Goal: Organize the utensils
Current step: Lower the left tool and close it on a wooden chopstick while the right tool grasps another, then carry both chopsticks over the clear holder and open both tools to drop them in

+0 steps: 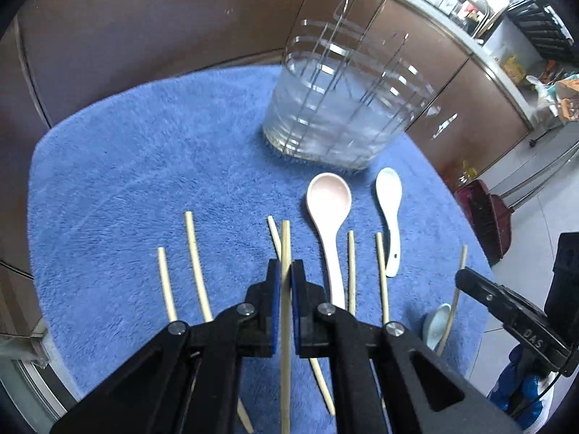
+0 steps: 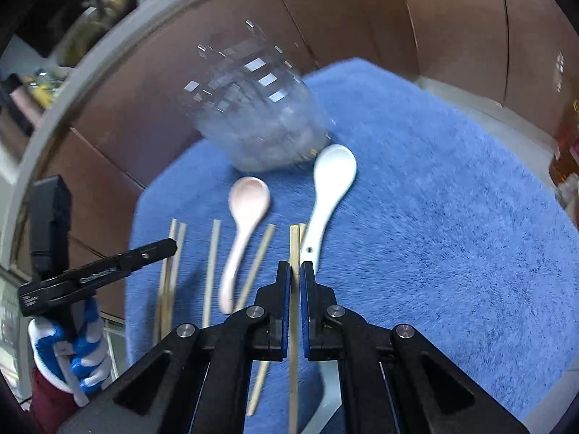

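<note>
Early days on this one, I'd say: nothing's sitting in the clear holder [image 1: 340,108] yet as far as I can tell, tho the ribbed plastic is blurry and glinting so can't be 100% sure. Going L to R in the left wrist view: two loose chopsticks [image 1: 195,264] are lying on the blue mat [image 1: 126,166] covering the table, then the left gripper [image 1: 286,278] is sitting with jaws clenched on a chopstick [image 1: 286,238], one more stick crossing just behind it. Next the pink spoon [image 1: 331,209] is lying bowl-up, w/ the white spoon [image 1: 391,209] just beside it, both pointing toward the holder and near its base. Two more sticks are lying between the spoon handles, and a small pale-blue spoon [image 1: 436,325] is resting at the mat's right edge. Over on the right wrist view, the right gripper [image 2: 296,278] is also clamping a chopstick of its own [image 2: 294,246], just beside the white spoon's handle. So two sticks in hand, the rest of the sticks plus three spoons are waiting on the mat. Most of the job's left, imo.
</note>
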`<action>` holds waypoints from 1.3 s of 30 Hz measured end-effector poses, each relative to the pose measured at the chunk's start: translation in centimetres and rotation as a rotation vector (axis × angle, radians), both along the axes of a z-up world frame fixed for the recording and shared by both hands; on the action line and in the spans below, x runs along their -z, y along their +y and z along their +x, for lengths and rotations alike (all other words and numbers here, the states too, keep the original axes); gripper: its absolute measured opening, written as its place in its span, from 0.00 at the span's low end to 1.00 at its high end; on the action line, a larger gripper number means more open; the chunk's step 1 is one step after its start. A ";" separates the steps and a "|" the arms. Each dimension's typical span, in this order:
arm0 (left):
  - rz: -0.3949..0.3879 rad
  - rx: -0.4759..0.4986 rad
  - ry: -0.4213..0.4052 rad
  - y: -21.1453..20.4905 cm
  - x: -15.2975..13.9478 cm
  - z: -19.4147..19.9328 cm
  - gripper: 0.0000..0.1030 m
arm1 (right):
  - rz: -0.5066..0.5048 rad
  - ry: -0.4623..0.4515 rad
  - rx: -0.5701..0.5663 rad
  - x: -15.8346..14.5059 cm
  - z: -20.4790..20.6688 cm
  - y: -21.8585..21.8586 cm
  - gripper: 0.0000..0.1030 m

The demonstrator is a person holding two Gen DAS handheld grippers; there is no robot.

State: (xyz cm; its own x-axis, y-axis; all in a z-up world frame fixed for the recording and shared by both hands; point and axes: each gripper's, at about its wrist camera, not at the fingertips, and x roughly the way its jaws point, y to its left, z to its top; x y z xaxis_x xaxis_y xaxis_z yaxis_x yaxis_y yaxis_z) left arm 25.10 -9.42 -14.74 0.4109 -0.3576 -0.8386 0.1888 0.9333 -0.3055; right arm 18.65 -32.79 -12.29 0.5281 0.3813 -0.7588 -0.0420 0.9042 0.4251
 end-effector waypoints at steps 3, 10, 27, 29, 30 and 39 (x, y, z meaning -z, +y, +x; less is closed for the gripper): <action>-0.035 -0.011 -0.036 0.8 -1.7 -0.9 0.05 | 0.025 -0.076 -0.014 -1.7 -1.7 0.3 0.05; -0.122 -0.038 -0.189 2.4 -8.1 -2.5 0.05 | 0.049 -0.284 -0.029 -7.8 -4.6 0.5 0.05; -0.245 -0.294 -0.748 -0.5 -21.0 8.7 0.05 | -0.064 -0.753 0.076 -19.9 7.5 2.3 0.05; -0.209 -0.314 -0.777 -1.0 -20.1 10.2 0.05 | -0.092 -0.764 0.092 -19.2 8.9 2.3 0.05; -0.197 -0.318 -0.782 -1.4 -19.5 10.9 0.05 | -0.112 -0.773 0.104 -18.6 9.8 2.4 0.05; -0.089 -0.330 -0.783 -3.8 -12.6 13.3 0.05 | -0.176 -0.767 0.133 -12.6 12.2 2.2 0.06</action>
